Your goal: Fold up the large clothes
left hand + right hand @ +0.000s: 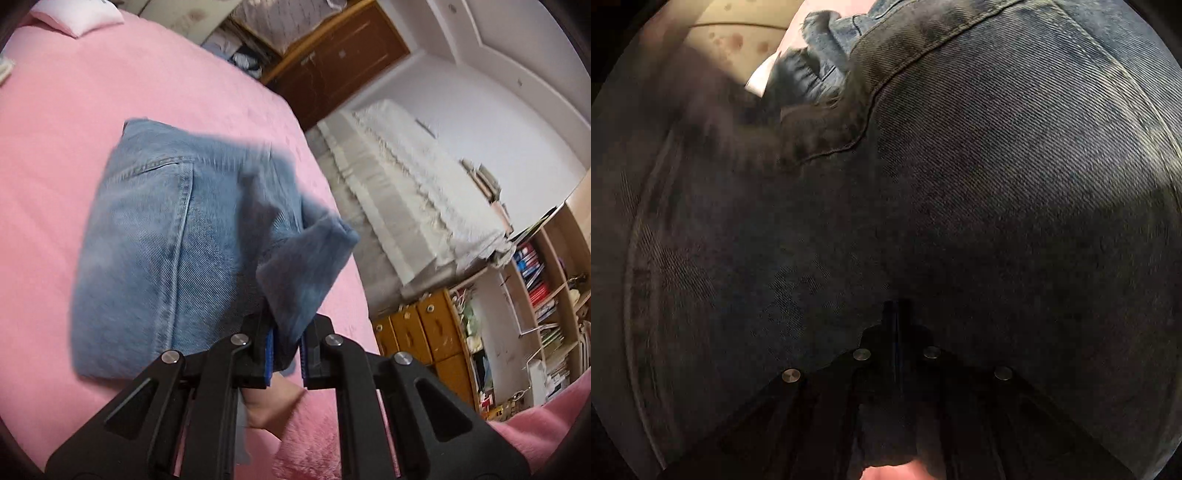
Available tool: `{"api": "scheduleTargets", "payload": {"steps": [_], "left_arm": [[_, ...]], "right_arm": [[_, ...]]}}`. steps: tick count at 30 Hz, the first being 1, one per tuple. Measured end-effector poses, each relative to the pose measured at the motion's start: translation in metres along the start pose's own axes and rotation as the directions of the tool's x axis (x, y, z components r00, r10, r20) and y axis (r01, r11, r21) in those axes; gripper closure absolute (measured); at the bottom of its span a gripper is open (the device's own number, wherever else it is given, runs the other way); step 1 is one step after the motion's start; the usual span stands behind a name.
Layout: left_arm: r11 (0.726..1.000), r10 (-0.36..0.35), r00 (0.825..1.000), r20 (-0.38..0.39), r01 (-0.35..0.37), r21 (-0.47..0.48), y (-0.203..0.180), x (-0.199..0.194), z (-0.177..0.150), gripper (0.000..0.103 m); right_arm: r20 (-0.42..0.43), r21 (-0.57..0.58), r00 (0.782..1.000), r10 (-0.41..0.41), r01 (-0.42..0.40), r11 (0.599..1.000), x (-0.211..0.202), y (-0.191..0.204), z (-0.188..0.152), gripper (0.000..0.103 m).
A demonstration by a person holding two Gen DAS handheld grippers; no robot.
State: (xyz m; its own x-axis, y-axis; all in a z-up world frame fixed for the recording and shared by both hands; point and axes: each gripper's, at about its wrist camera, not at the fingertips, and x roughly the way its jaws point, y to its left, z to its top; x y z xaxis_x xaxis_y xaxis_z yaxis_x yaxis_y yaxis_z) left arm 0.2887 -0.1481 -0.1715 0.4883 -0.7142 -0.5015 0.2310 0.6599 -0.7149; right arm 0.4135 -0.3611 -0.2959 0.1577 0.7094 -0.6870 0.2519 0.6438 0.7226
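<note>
Jeans point(155, 236) half-folded on pink bed point(55, 147), one denim flap pinched in left gripper point(287, 354), right gripper point(897, 332) shut tight under dark denim, grip unclear; risk: flap slipping out mid-swing, fold landing crooked or bunching.

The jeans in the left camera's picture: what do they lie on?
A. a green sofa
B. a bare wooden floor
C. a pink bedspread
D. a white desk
C: the folded blue jeans rest on the pink bedspread, with one end pinched in the left gripper.
</note>
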Motion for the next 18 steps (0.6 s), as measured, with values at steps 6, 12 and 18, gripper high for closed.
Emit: {"api": "scheduleTargets", "payload": {"steps": [6,12,18], "left_arm": [[0.994,0.06,0.998,-0.024,-0.057,0.088,-0.033,0.036,-0.003,0.096],[0.99,0.009,0.999,-0.046,-0.003,0.14,-0.07,0.033,-0.014,0.096],[0.968,0.117,0.99,-0.074,-0.097,0.231,-0.095,0.055,-0.018,0.096]], "right_arm": [[-0.131,0.025,0.986,0.101,-0.099,0.995,-0.019,-0.019,0.003,0.103],[-0.115,-0.134,0.993,0.027,-0.042,0.99,-0.082,-0.022,0.019,0.103],[0.11,-0.117,0.994,0.01,0.003,0.993,-0.177,-0.057,0.036,0.103]]}}
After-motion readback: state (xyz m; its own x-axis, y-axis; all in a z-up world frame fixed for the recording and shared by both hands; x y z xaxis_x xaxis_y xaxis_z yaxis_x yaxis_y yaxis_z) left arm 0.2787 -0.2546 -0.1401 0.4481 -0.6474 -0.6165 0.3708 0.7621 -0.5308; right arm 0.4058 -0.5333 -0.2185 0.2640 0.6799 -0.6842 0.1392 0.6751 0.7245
